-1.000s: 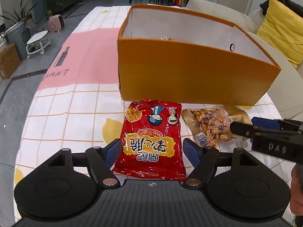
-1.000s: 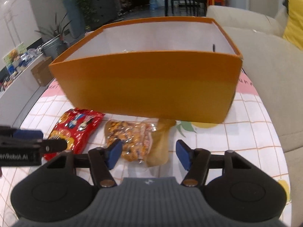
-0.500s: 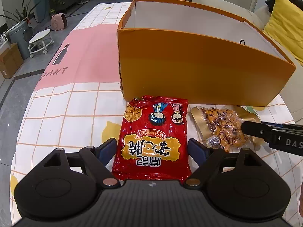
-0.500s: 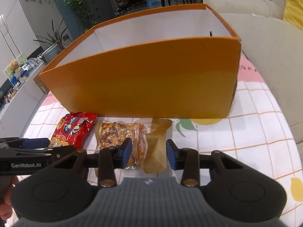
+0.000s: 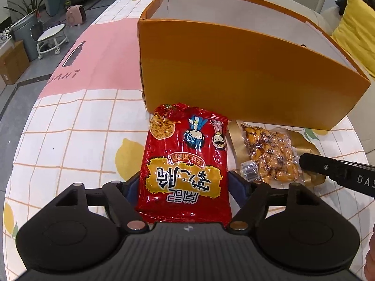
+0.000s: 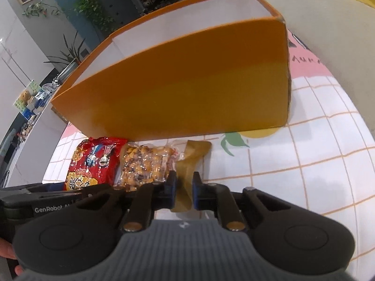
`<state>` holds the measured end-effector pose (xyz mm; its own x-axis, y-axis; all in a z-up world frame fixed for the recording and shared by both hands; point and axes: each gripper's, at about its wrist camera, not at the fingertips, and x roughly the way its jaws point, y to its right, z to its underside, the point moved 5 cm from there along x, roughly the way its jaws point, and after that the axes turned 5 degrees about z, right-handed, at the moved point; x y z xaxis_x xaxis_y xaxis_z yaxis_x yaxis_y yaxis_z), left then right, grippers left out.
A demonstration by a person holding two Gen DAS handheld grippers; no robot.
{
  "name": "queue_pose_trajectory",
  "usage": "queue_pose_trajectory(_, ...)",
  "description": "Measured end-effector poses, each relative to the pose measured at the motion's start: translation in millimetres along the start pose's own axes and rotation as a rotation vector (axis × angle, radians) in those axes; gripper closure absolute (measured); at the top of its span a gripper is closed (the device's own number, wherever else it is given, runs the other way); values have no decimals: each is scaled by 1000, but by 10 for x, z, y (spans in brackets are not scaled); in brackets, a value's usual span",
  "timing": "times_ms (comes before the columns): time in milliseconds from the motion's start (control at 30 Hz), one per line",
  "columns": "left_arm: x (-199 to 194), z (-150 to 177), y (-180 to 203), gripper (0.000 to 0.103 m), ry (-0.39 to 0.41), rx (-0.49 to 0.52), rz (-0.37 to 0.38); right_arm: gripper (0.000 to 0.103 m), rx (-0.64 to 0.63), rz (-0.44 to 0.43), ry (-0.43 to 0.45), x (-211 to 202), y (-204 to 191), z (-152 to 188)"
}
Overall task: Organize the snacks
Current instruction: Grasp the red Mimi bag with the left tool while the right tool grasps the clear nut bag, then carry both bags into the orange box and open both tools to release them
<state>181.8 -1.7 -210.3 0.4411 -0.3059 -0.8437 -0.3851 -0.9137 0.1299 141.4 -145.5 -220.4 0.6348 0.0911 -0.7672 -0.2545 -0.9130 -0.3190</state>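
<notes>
A red noodle-snack bag (image 5: 185, 159) lies flat on the checked tablecloth in front of the orange box (image 5: 234, 70). My left gripper (image 5: 184, 185) straddles the bag's near end. Its jaws are closing, with the blue pads (image 5: 236, 185) at the bag's two side edges and the bag uncrumpled. To the right lies a clear packet of nuts (image 6: 145, 164) with a gold flap (image 6: 192, 154). My right gripper (image 6: 184, 187) is shut on that flap. The red bag (image 6: 93, 164) and the box (image 6: 187, 89) also show in the right wrist view.
The tall orange box wall stands just behind both packets; its inside is white. A beige sofa (image 6: 328, 23) with a yellow cushion (image 5: 356, 23) borders the table on the right. A stool (image 5: 50, 39) and plants stand on the floor at left.
My right jaws have closed from wide apart onto the gold flap of the nut packet. My left gripper has come down around the red bag, its jaws widening and then narrowing.
</notes>
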Motion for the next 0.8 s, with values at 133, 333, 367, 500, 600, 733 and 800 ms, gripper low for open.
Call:
queue_pose_trajectory(133, -53, 28, 49, 24, -10, -24, -11, 103, -42, 2, 32, -80, -54, -51)
queue_pose_trajectory(333, -202, 97, 110, 26, 10, -37, -3, 103, -108, 14, 60, -238, -168, -77)
queue_pose_trajectory(367, -234, 96, 113, 26, 16, -46, 0, 103, -113, 17, 63, -269, -168, -86)
queue_pose_trajectory(500, -440, 104, 159, 26, 47, -64, 8, 103, -128, 27, 78, -376, -162, -146)
queue_pose_trajectory(600, -576, 103, 215, 26, 60, -61, 7, 103, -139, 32, 94, -481, -161, -153)
queue_pose_trajectory(733, -764, 117, 296, 26, 79, -62, 7, 103, -152, 42, 119, -646, -168, -135)
queue_pose_trajectory(800, -842, 119, 337, 26, 89, -59, 9, 103, -154, 47, 128, -730, -153, -142)
